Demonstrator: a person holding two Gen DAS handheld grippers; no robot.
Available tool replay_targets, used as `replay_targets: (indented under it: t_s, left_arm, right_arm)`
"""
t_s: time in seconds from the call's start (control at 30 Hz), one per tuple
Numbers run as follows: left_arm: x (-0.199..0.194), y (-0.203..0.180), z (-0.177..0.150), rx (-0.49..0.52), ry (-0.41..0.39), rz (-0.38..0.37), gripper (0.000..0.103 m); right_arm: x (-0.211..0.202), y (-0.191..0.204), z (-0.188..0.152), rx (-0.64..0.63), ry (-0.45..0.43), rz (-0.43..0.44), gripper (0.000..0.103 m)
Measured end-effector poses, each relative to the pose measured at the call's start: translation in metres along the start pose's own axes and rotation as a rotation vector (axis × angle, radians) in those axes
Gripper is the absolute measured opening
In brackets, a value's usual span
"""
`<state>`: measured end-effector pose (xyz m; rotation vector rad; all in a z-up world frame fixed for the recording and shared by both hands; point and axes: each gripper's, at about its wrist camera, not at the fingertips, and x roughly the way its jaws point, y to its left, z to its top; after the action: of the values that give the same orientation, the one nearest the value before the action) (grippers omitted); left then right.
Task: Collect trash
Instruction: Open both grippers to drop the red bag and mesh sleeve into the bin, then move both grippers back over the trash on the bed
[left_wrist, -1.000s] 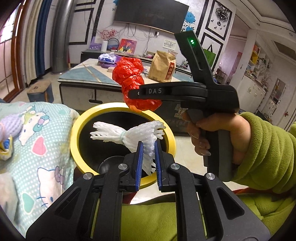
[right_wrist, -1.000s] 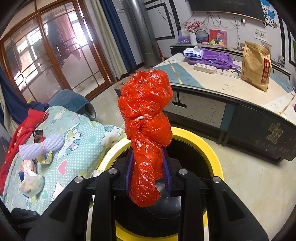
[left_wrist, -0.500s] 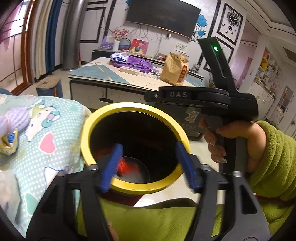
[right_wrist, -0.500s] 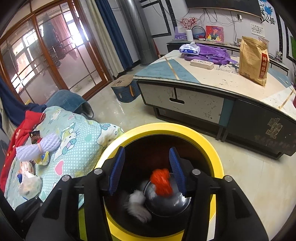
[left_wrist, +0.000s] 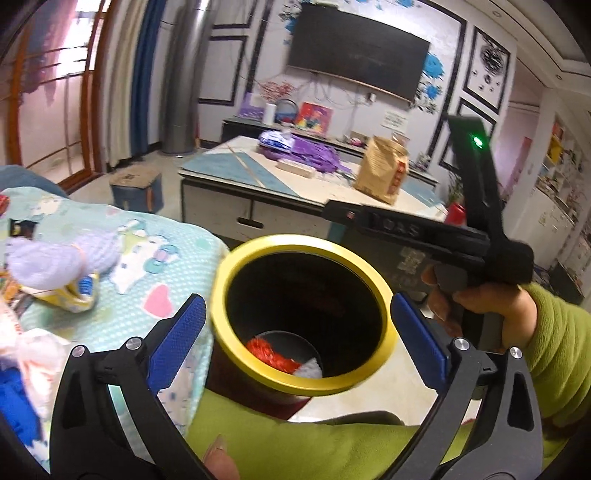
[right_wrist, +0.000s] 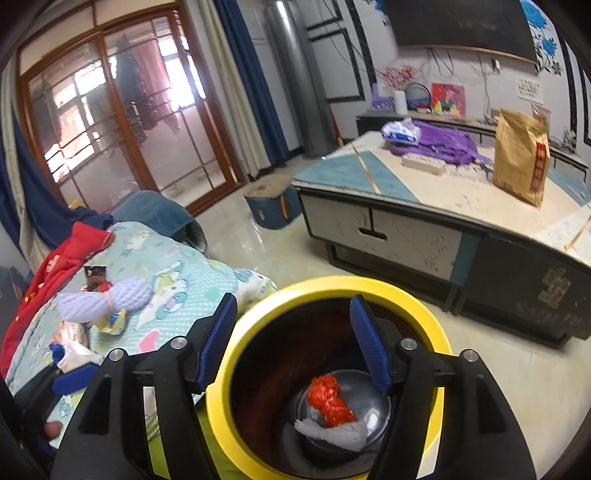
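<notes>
A bin with a yellow rim (left_wrist: 375, 273) (right_wrist: 436, 332) stands just below both grippers. At its bottom lie a crumpled red plastic bag (left_wrist: 269, 354) (right_wrist: 328, 400) and a white foam net (left_wrist: 310, 367) (right_wrist: 340, 432). My left gripper (left_wrist: 295, 301) hovers over the bin mouth, its jaws opening wide with nothing between them. My right gripper (right_wrist: 293, 301) also hangs above the bin, jaws opening and empty. A hand in a green sleeve (left_wrist: 480, 306) holds it. On the patterned blanket (left_wrist: 155, 266) to the left lie a lavender foam net (left_wrist: 55, 258) (right_wrist: 107, 299) and some wrappers (left_wrist: 74, 295) (right_wrist: 74, 350).
A low table (right_wrist: 406, 206) stands beyond the bin with a brown paper bag (right_wrist: 521, 162), a purple cloth (right_wrist: 447, 142) and a power strip on it. A small blue stool (right_wrist: 273, 203) sits on the tiled floor. A red garment (right_wrist: 55, 266) lies at the blanket's far left.
The left gripper let go of the white foam net and the right let go of the red bag. Both dropped into the bin. Both grippers opened and rose a little.
</notes>
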<state>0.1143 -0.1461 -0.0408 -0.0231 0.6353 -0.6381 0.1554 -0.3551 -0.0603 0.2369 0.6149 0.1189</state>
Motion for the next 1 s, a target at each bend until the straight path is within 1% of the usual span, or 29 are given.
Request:
replay_targets:
  t_s: [0.17, 0.3, 0.43, 0.57, 0.73, 1.0]
  left_arm:
    - [-0.018, 0.013, 0.006, -0.027, -0.052, 0.087, 0.092]
    - [-0.033, 0.024, 0.008, -0.058, -0.087, 0.135, 0.092]
    - [-0.044, 0.032, 0.011, -0.084, -0.116, 0.153, 0.092]
    - [-0.054, 0.039, 0.011, -0.099, -0.140, 0.174, 0.092]
    - [-0.066, 0.047, 0.011, -0.124, -0.172, 0.201, 0.092]
    - [-0.083, 0.060, 0.008, -0.158, -0.212, 0.236, 0.092]
  right_arm:
    - [-0.010, 0.009, 0.004, -0.023, -0.038, 0.018, 0.067]
    - [-0.016, 0.015, 0.006, -0.032, -0.055, 0.038, 0.070]
    - [-0.021, 0.023, 0.005, -0.044, -0.065, 0.058, 0.073]
    - [-0.027, 0.033, 0.004, -0.057, -0.077, 0.077, 0.078]
    - [-0.032, 0.046, 0.002, -0.086, -0.092, 0.101, 0.078]
    - [-0.045, 0.073, -0.004, -0.143, -0.146, 0.153, 0.084]
